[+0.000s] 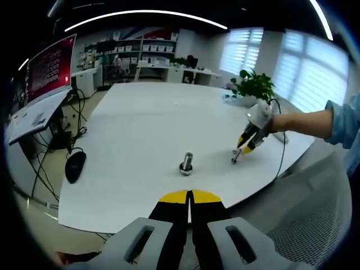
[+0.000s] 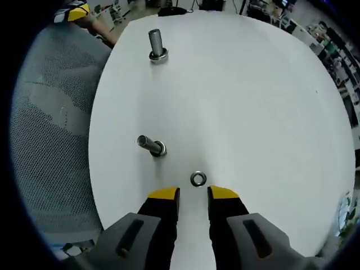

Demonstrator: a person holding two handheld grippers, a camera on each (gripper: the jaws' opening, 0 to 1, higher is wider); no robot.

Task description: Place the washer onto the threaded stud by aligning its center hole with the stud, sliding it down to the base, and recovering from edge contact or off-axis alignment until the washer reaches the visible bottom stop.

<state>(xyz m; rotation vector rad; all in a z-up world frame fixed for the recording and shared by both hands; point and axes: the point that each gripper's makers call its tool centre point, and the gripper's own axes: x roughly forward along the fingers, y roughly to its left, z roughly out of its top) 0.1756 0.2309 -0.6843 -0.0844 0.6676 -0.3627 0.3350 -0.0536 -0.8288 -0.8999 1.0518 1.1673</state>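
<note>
Both views are bright and evenly lit. In the left gripper view, daylight enters through the blinds point(image 1: 306, 62) and a ceiling strip light point(image 1: 146, 14) bends into an arc. The white surface point(image 2: 242, 95) is close to washed out, with only faint shadows beside the stud point(image 2: 152, 145). Straight lines curve strongly toward the edges; the far shelves point(image 1: 146, 48) are soft.

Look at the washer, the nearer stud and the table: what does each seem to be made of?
Washer: likely steel, grey with a bright sheen. Nearer threaded stud: metal too, dull silver with glints at its base. Table: smooth matte white, perhaps laminate; the look leaves it open.
</note>
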